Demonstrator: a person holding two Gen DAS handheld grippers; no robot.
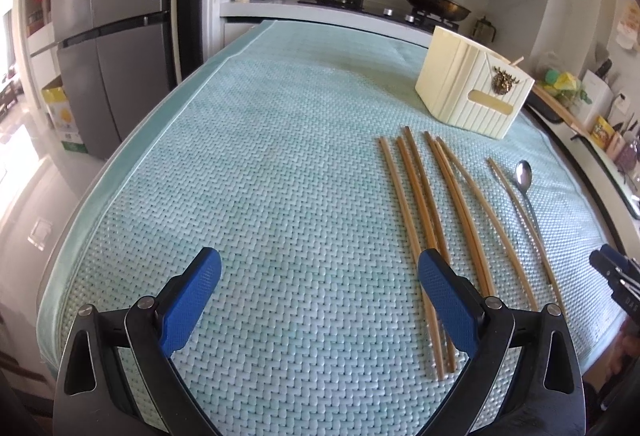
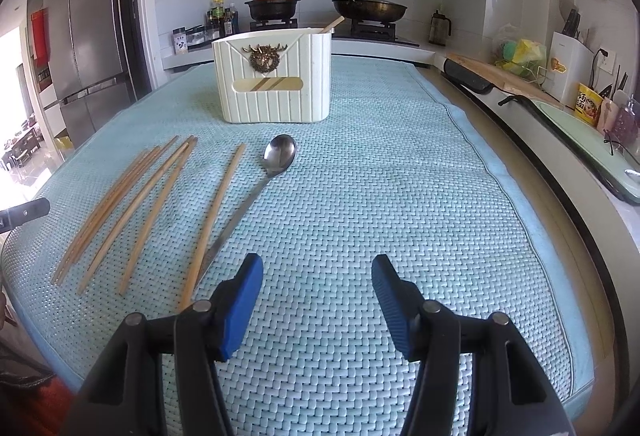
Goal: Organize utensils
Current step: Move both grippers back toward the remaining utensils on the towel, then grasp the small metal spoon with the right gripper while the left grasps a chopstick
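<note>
From the left wrist view, the left tongs [image 1: 320, 290] hang wide and empty above the desk [image 1: 260, 156], their right finger just over the near ends of the loose chopsticks [image 1: 432, 220]. I count 7 chopsticks here, plus 1 spoon [image 1: 525, 182], all lying short of the cream holder [image 1: 472, 92].

From the right wrist view, the right tongs [image 2: 318, 294] are also wide and empty, with the spoon's handle just off their left finger. Again 7 loose chopsticks, and 1 more already leaning inside the holder. I'd pinch 1 stick near its middle, lift it level, then tip it in.
</note>
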